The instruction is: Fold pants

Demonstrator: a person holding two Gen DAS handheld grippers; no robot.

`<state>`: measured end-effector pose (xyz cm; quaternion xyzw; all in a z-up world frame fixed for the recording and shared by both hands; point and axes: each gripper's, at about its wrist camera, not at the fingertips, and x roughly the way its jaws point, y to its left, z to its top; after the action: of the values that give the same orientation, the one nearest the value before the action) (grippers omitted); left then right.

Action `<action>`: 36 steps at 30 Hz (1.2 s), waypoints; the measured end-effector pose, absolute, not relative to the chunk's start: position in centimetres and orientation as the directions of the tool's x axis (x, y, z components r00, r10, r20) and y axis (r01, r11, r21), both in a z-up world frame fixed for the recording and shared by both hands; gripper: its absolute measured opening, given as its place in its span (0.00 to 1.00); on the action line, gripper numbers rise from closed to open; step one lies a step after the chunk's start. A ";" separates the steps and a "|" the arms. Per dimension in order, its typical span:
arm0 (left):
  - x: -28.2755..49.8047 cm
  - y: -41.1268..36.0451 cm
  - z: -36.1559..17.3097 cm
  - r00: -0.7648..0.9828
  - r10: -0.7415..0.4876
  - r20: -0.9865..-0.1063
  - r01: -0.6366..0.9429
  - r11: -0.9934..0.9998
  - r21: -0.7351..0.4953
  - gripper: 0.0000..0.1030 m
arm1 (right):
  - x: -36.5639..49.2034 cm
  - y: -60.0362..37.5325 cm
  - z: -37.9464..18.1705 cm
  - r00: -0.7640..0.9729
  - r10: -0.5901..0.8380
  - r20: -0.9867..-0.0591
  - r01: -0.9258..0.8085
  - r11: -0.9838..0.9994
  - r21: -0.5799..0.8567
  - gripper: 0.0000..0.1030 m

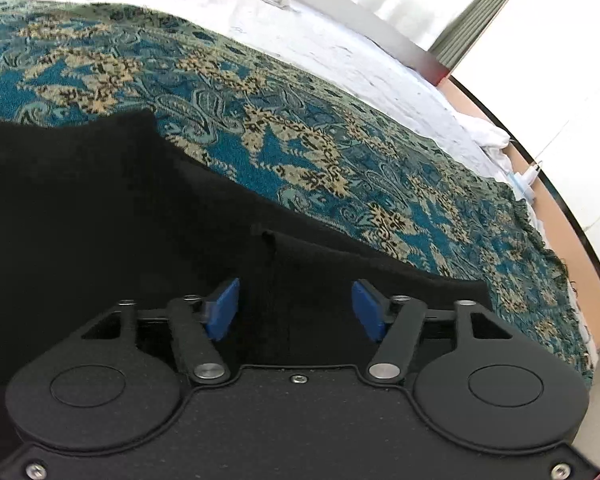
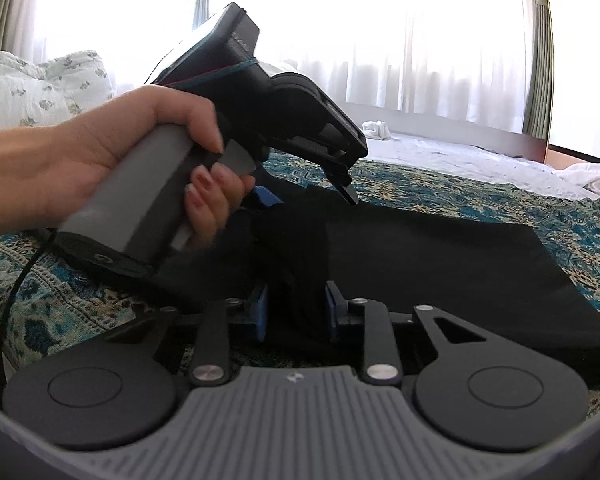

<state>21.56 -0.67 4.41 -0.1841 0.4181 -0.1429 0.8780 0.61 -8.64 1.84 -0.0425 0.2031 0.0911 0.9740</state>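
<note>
Black pants (image 1: 100, 200) lie on a teal patterned bedspread (image 1: 260, 92). In the left wrist view my left gripper (image 1: 296, 308) stands over their edge. A raised fold of black cloth runs between its blue pads (image 1: 224, 308), which stay clear of it on both sides. In the right wrist view my right gripper (image 2: 296, 314) has its blue pads (image 2: 260, 316) pressed on a bunched ridge of the pants (image 2: 440, 256). A person's hand (image 2: 100, 160) holds the left gripper (image 2: 308, 200) just beyond, tilted down onto the same bunched cloth.
A white sheet (image 1: 300, 28) covers the bed beyond the bedspread, with a small white cloth (image 2: 376, 128) on it. Pillows (image 2: 40, 88) sit at the far left. A cable (image 2: 16, 280) hangs from the left gripper's handle. The bedspread's fringed edge (image 1: 556, 264) drops off at the right.
</note>
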 end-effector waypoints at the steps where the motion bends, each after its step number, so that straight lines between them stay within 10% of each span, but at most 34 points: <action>1: 21.5 -0.8 4.4 0.619 -0.384 -0.685 0.091 0.901 -0.423 0.22 | 0.6 -8.6 1.8 0.902 0.160 -0.401 -0.196 0.979 -0.048 0.32; 2: 21.5 -0.9 4.4 0.621 -0.366 -0.693 0.088 0.912 -0.402 0.07 | 0.6 -8.7 1.8 0.903 0.161 -0.399 -0.197 0.979 -0.051 0.32; 6: 21.3 -0.7 4.2 0.614 -0.378 -0.693 0.104 0.909 -0.403 0.12 | 0.8 -8.7 1.8 0.904 0.152 -0.400 -0.200 0.977 -0.080 0.59; 12: 21.7 0.0 4.0 0.593 -0.435 -0.678 0.094 0.873 -0.478 0.30 | 0.1 -8.9 1.9 0.903 0.152 -0.402 -0.215 0.970 -0.115 0.63; 19: 21.5 -1.1 4.0 0.605 -0.414 -0.680 0.125 0.893 -0.433 0.30 | 0.2 -9.6 2.1 0.884 0.194 -0.425 -0.241 0.968 -0.061 0.66; 24: 20.8 -1.6 4.3 0.644 -0.347 -0.682 0.129 0.928 -0.350 0.06 | 1.4 -8.7 2.2 0.879 0.197 -0.434 -0.256 0.963 -0.082 0.14; 36: 20.2 1.4 5.8 0.734 -0.218 -0.643 0.100 0.972 -0.215 0.05 | 3.2 -5.3 2.9 0.867 0.290 -0.406 -0.323 0.946 -0.015 0.11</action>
<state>20.16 1.38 5.81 -0.0831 0.3544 -0.0857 0.9275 3.16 -5.34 2.93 -0.0411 0.2035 0.1587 0.9653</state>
